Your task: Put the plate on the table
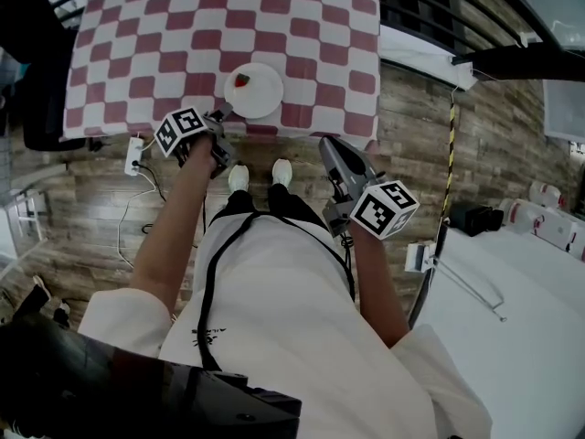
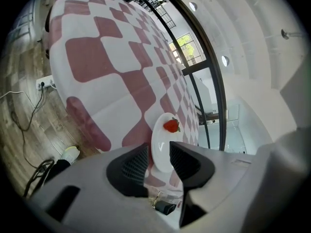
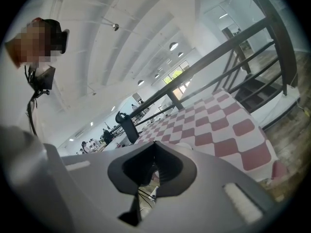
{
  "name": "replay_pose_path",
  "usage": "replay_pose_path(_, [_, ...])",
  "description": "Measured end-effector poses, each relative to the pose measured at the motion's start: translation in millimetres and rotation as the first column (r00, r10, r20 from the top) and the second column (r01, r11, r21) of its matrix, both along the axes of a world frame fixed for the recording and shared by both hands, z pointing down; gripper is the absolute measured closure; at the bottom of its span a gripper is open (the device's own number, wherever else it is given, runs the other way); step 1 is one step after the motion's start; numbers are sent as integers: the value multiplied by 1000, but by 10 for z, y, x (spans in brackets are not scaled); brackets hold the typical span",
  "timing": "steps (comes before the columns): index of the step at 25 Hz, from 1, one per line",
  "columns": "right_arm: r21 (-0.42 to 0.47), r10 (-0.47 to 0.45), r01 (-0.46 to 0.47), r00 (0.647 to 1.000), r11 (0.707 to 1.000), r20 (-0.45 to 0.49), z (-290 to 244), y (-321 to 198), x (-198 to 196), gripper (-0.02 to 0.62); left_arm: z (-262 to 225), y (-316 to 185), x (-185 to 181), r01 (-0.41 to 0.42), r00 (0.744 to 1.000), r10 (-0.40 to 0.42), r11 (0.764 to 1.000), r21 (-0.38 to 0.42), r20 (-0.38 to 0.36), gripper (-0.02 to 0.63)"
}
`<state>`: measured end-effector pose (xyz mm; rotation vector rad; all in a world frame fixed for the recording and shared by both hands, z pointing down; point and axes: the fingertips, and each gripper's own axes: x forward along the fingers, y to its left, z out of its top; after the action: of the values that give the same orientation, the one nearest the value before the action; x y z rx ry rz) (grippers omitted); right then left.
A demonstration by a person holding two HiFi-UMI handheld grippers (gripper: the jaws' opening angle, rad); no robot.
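A white plate [image 1: 254, 91] with a strawberry [image 1: 241, 80] on it lies flat on the red-and-white checked table [image 1: 183, 44], close to the front edge. My left gripper [image 1: 222, 112] is at the plate's near-left rim. In the left gripper view its jaws stand apart, and the plate [image 2: 163, 147] with the strawberry [image 2: 171, 125] shows through the gap of the left gripper [image 2: 159, 154]; the pads do not press on it. My right gripper [image 1: 326, 143] hangs over the floor just before the table edge. In its own view the right gripper [image 3: 155, 144] is shut and empty.
A power strip [image 1: 134, 154] with cables lies on the wooden floor left of the person's shoes [image 1: 239, 177]. A black chair [image 1: 37, 62] stands at the table's left. A white counter [image 1: 512, 282] fills the right side, and a black railing [image 1: 439, 7] runs behind the table.
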<state>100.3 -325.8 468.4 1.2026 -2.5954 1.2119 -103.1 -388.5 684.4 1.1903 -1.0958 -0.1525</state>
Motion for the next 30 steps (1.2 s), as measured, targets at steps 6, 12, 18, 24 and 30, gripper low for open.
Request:
replay_pose_path(6, [50, -42, 41, 999, 998, 15, -135, -11, -7, 586, -378, 108, 11, -54, 997, 49, 995, 87, 63, 563])
replay_pose_path(12, [84, -62, 58, 997, 995, 39, -258, -47, 44, 586, -911, 213, 100, -110, 991, 90, 974, 200, 103, 598])
replay_pose_path(18, [118, -98, 93, 994, 989, 42, -370, -51, 56, 586, -1367, 282, 164, -158, 983, 120, 936, 316, 138, 598])
replay_pose_path(24, [142, -107, 100, 993, 985, 43, -460, -5, 96, 586, -1822, 398, 183, -186, 978, 124, 884, 428, 168, 598])
replay_pose_path(30, [162, -100, 94, 995, 982, 28, -492, 18, 148, 587, -2157, 504, 227, -286, 946, 151, 806, 519, 287, 598])
